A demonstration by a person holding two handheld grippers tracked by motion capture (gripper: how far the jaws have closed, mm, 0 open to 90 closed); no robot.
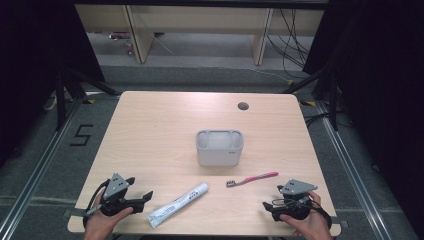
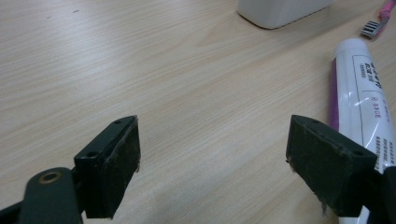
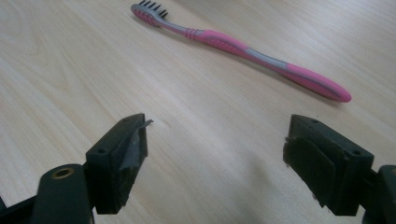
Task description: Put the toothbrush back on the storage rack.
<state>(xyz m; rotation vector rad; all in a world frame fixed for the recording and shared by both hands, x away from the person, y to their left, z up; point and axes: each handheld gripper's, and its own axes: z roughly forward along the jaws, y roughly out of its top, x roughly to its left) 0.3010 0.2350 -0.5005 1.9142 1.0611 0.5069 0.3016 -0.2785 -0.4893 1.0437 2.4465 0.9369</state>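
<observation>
A white toothpaste tube (image 1: 177, 205) lies slanted near the front edge of the table, just right of my left gripper (image 1: 141, 187). In the left gripper view the tube (image 2: 362, 93) runs beside the right-hand jaw, and my left gripper (image 2: 212, 140) is open over bare wood. Right of centre lies a pink toothbrush (image 1: 251, 179), bristle end to the left. My right gripper (image 1: 272, 196) rests at the front right, a little short of the toothbrush (image 3: 243, 46). It (image 3: 215, 135) is open and holds nothing. A grey-white holder box (image 1: 220, 147) stands mid-table.
The wooden table (image 1: 150, 130) has a round cable hole (image 1: 243, 106) at the back right. In the left gripper view the holder's base (image 2: 280, 9) sits far ahead, with the toothbrush's bristles (image 2: 372, 28) at the top right. A person's hands hold both grippers at the front edge.
</observation>
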